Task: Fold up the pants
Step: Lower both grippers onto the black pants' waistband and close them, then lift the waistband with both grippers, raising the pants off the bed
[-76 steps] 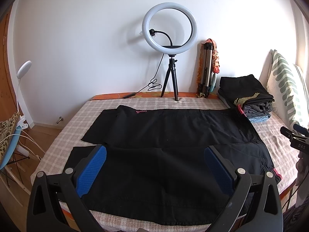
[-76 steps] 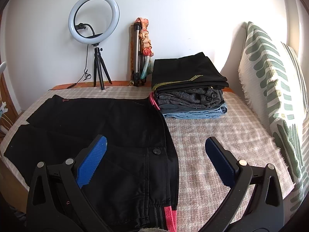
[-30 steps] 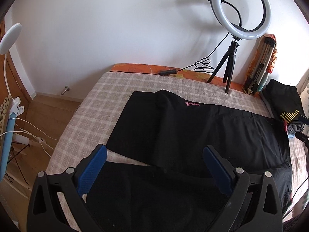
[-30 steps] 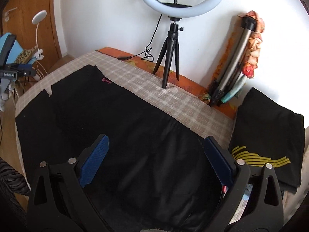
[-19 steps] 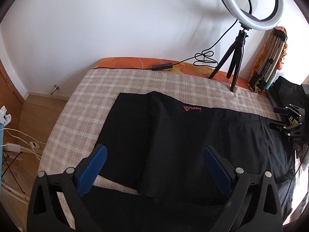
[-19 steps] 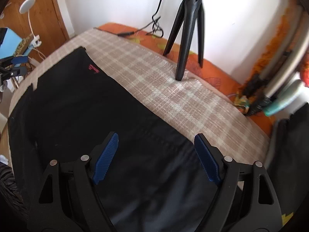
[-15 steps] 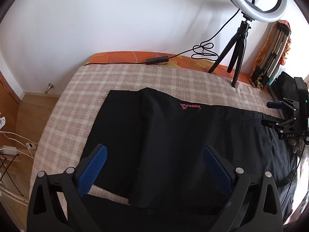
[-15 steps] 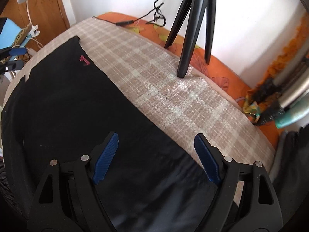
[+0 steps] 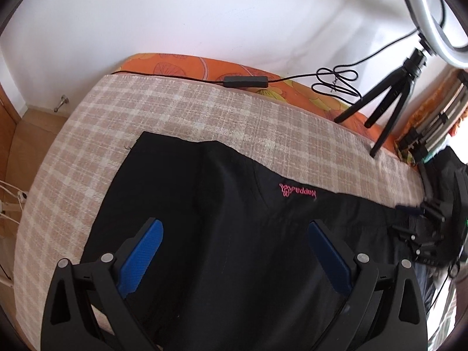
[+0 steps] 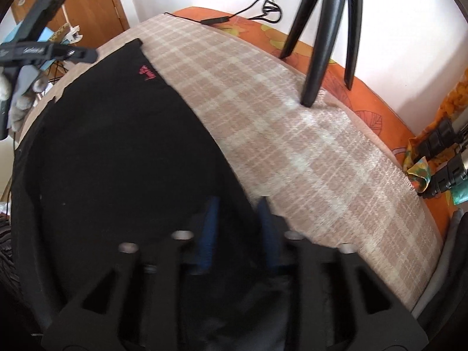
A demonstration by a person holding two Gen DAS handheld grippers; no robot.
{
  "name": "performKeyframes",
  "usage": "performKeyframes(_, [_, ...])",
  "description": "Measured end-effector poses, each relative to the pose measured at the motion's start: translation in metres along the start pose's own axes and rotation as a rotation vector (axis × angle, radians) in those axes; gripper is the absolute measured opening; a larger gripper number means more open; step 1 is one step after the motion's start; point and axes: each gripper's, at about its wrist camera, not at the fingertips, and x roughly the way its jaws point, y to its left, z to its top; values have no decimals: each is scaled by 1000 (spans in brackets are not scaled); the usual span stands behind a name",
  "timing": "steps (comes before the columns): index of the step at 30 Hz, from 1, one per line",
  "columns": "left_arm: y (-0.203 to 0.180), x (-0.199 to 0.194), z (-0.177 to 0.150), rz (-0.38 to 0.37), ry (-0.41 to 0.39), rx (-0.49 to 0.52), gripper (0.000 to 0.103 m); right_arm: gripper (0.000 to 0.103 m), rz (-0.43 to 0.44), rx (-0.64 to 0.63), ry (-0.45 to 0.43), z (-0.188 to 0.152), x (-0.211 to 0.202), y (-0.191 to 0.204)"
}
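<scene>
Over the bed [image 9: 187, 117], the left wrist view shows the left tongs [image 9: 235, 251] spread wide above black pants [image 9: 234, 204] lying flat on the checked blanket. Right wrist view: the right tongs [image 10: 238, 228], blurred, are nearly closed at the pants' [image 10: 117, 146] far edge; grip unclear.

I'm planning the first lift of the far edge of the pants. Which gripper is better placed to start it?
Right. The right gripper is down at the far edge of the black pants, jaws nearly closed around the fabric. The left gripper hovers wide open over the leg, holding nothing.
</scene>
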Motion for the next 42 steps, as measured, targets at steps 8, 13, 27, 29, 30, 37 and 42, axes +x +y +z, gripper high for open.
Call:
performKeyframes(8, [-1, 10, 18, -20, 13, -95, 100, 7, -57, -30, -91, -7, -40, 28])
performKeyframes(13, [-7, 23, 27, -45, 53, -145, 100, 6, -120, -103, -143, -20, -71, 55])
performKeyframes(27, [-19, 49, 16, -74, 142, -290, 100, 6, -145, -280, -190, -66, -101, 124])
performKeyframes(29, [-30, 48, 17, -72, 148, -258, 100, 6, -132, -267, -195, -67, -100, 124])
performKeyframes(30, [-37, 50, 17, -78, 162, -248, 100, 6, -127, -267, -200, -68, -101, 126])
performKeyframes(37, [-56, 60, 13, -36, 171, -233, 92, 6, -142, -351, -207, -86, -106, 151])
performKeyframes(42, [-51, 53, 1, -20, 131, -225, 52, 6, -162, -344, -221, -90, -108, 153])
